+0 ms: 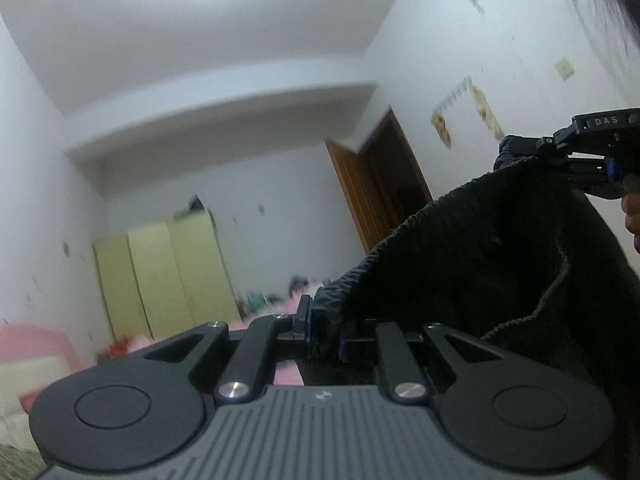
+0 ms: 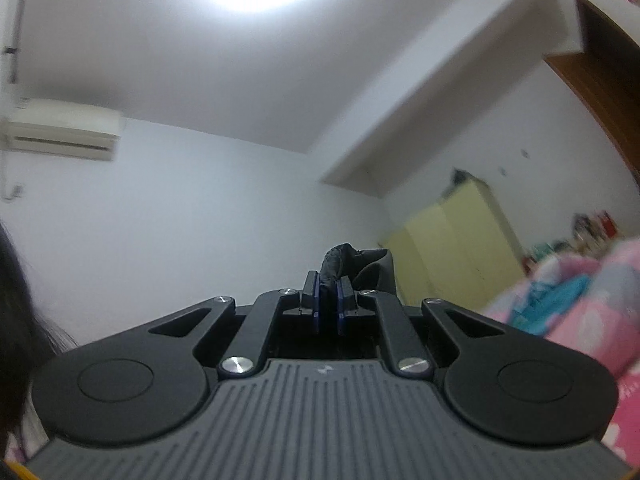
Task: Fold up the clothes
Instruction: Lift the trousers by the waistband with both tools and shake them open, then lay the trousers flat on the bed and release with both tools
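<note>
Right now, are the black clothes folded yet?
Not yet. Done: both grippers have grabbed it. The left gripper and right gripper each pinch the gathered edge of the black garment, holding it up in the air. No fold shows; all the folding is left.

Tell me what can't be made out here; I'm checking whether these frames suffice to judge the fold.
- Black garment: the left wrist view shows only its gathered elastic edge; the rest runs past the frame's right and bottom edges.
- Surface to fold on: hidden in both views, both cameras look up.
- Right gripper: the right wrist view shows only a pinched tuft.
- Pink bedding: blurred.
</note>
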Tool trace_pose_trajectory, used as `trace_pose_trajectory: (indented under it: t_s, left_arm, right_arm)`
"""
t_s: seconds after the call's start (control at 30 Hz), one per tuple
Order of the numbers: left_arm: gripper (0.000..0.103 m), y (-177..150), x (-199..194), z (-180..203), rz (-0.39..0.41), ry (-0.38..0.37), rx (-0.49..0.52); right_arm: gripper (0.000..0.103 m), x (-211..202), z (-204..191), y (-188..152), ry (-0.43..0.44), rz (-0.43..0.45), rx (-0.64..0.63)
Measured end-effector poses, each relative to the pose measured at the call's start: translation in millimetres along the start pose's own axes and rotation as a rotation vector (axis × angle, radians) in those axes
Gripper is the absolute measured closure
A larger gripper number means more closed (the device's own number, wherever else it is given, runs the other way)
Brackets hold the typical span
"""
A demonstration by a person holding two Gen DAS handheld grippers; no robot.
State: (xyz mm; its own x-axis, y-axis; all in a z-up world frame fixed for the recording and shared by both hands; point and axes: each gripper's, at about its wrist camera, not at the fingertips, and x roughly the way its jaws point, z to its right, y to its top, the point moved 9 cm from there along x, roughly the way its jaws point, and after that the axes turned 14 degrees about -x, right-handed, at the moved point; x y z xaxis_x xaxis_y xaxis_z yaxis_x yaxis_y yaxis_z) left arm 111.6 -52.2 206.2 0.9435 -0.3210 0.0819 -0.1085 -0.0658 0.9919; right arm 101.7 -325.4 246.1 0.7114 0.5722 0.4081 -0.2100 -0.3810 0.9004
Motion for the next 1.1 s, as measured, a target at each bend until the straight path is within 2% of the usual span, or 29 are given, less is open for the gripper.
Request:
trace_pose_trajectory:
  t_s: [0.13,0.2,0.3,0.37,0.4,0.43,0.5,0.57,0.6,0.63,0.67,0.77,0.8,0.97,1.1]
  left_arm:
    - [0.091,-53.9,86.1,-18.9,-0.116,0.0,-0.023]
    - [0.091,-87.7,128.9,-30.5,-0.174,0.012,-0.031]
    - [0.088,-154.6,191.2,-51.5,-0.312,0.027,-0.076]
    - [0.075,-204.6,231.7,-66.5,-0.445,0.039,-0.145]
    - [0.053,-235.9,242.3,-75.8,-0.515,0.048,-0.184]
    - [0.038,-265.2,252.2,-80.2,-0.578,0.057,-0.205]
    - [0.037,-315.6,263.9,-89.8,-0.677,0.07,-0.234]
    - [0.037,-338.9,260.6,-100.5,-0.751,0.084,-0.281]
    - [0.037,-342.8,256.1,-104.5,-0.763,0.077,-0.318]
    - [0.037,-350.8,242.8,-112.8,-0.759,0.073,-0.345]
    - [0.036,-345.5,236.5,-118.1,-0.748,0.075,-0.37]
    - [0.032,-323.3,203.6,-127.8,-0.708,0.102,-0.405]
    - [0.032,-316.3,197.2,-131.6,-0.696,0.101,-0.414]
    - [0.031,-280.0,127.2,-128.9,-0.689,0.082,-0.434]
    - [0.031,-277.8,78.0,-102.7,-0.742,0.044,-0.394]
  right_arm:
    - [0.097,38.1,62.0,-55.6,-0.073,-0.091,0.06]
    - [0.097,60.7,102.4,-94.1,-0.113,-0.15,0.107]
    - [0.097,93.2,159.8,-164.0,-0.18,-0.253,0.169]
    - [0.095,114.1,193.4,-221.5,-0.224,-0.347,0.205]
    - [0.092,121.4,208.2,-252.1,-0.254,-0.409,0.219]
    - [0.09,123.8,221.9,-284.9,-0.296,-0.488,0.229]
    - [0.073,126.8,248.4,-349.4,-0.379,-0.646,0.247]
    - [0.072,124.9,270.7,-407.5,-0.455,-0.796,0.268]
    - [0.072,119.2,272.1,-422.6,-0.469,-0.836,0.29]
    - [0.072,114.0,269.0,-428.7,-0.468,-0.839,0.319]
    - [0.071,109.3,266.3,-427.8,-0.464,-0.82,0.342]
    - [0.053,106.1,256.7,-395.6,-0.457,-0.759,0.316]
    - [0.051,105.0,251.7,-382.4,-0.453,-0.748,0.292]
    - [0.049,88.5,214.4,-324.9,-0.401,-0.767,0.166]
    - [0.049,76.5,176.4,-307.6,-0.345,-0.814,0.1]
